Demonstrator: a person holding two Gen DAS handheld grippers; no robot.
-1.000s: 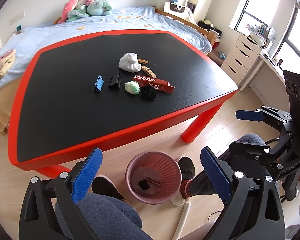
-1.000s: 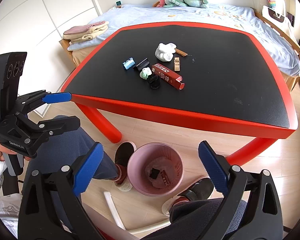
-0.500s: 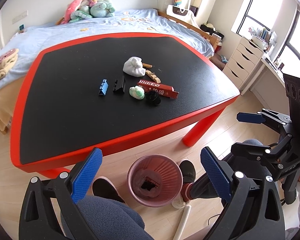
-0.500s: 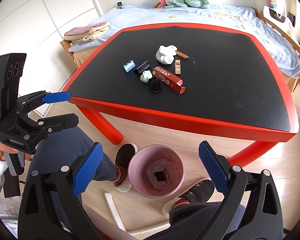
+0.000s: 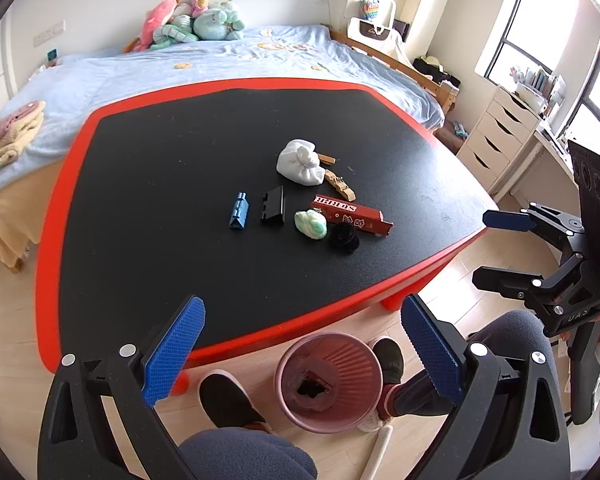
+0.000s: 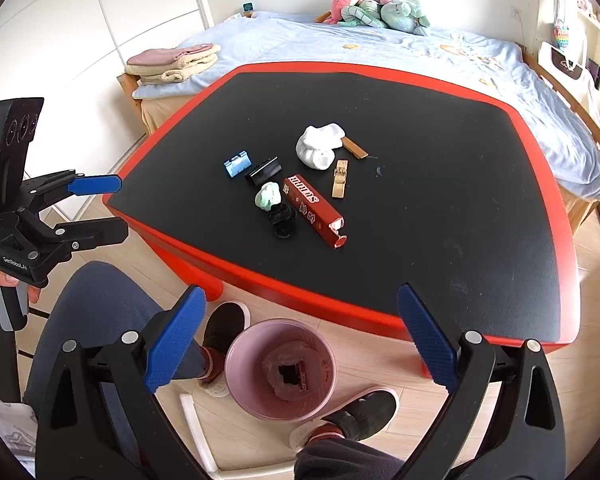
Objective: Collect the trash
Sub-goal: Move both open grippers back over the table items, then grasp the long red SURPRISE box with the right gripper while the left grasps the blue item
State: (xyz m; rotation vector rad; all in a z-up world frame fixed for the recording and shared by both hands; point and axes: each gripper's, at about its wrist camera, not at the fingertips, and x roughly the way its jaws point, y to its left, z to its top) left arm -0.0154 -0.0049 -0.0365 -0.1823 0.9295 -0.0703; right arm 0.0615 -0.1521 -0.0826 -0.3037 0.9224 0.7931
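On the black table top point(image 5: 160, 168) lie a white crumpled wad point(image 5: 300, 162), a red carton point(image 5: 352, 214), a green wad point(image 5: 310, 224), a black ball point(image 5: 344, 237), a black clip point(image 5: 273, 205), a blue clip point(image 5: 239, 210) and wooden pegs point(image 5: 340, 185). A pink bin point(image 5: 329, 380) with trash inside stands on the floor at the near table edge. My left gripper point(image 5: 304, 348) is open and empty, over that edge. My right gripper point(image 6: 300, 344) is open and empty above the bin point(image 6: 280, 368). The same items show in the right wrist view, with the carton point(image 6: 314, 210) nearest.
The table has a red rim point(image 5: 48, 240) and red legs. A bed point(image 5: 204, 64) with plush toys lies behind it. A white drawer unit point(image 5: 496, 132) stands at the right. My knees and shoes point(image 6: 224, 328) flank the bin.
Both grippers have risen and moved forward toward the table; the table top fills more of each view. Both stay open and empty. Nothing on the table has moved.
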